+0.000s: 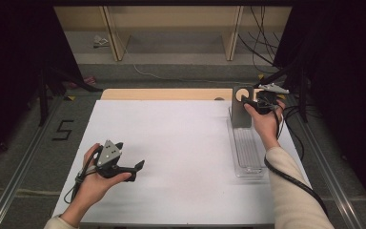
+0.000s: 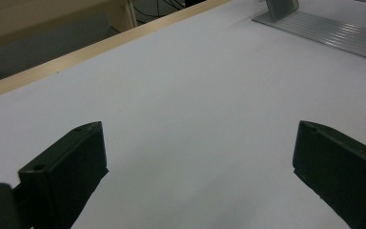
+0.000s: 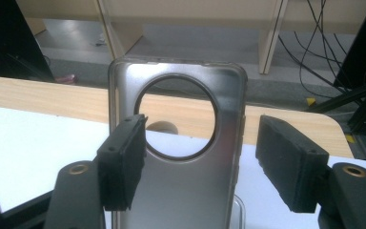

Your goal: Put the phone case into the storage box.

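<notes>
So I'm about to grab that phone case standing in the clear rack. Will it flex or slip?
The phone case looks thin and translucent, so probably light and bendy. Its glossy surface may slip. Standing upright in the clear rack, it could tip if nudged.

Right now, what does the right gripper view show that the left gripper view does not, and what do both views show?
The right gripper view shows the phone case close up: grey and see-through, standing upright with a large round hole near its top. The right gripper has its jaws open on either side of it. Behind it are the table's wooden edge and cables.

The left gripper view shows the left gripper with jaws wide open over bare white table, and the ribbed clear tray lying flat at the far corner.

Both views show the white table surface, open black jaws, and the phone case, of which the left gripper view catches just the base.
</notes>
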A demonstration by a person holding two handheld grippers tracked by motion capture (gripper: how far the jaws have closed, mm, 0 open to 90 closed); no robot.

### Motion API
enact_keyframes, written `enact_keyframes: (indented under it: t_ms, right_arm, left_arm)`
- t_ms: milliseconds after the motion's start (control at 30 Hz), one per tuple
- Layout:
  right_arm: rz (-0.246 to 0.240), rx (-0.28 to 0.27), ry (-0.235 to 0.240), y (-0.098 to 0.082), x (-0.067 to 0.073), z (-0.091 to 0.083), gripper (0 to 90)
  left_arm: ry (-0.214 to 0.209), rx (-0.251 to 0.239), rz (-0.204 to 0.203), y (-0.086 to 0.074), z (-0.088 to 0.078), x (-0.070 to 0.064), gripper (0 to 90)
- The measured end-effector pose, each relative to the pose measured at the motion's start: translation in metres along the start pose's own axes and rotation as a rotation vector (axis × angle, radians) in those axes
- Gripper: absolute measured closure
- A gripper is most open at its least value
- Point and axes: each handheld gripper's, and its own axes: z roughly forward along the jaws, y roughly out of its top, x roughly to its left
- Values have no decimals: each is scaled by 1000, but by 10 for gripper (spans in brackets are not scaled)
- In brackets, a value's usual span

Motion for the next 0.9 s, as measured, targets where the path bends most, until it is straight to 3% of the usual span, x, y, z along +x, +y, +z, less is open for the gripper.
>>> enact_keyframes:
  t_ms: [900]
  right_arm:
    - [-34,-8,24,5,11,-17,217]
  left_arm:
    - [0,-1,0,1,-1,-1,37]
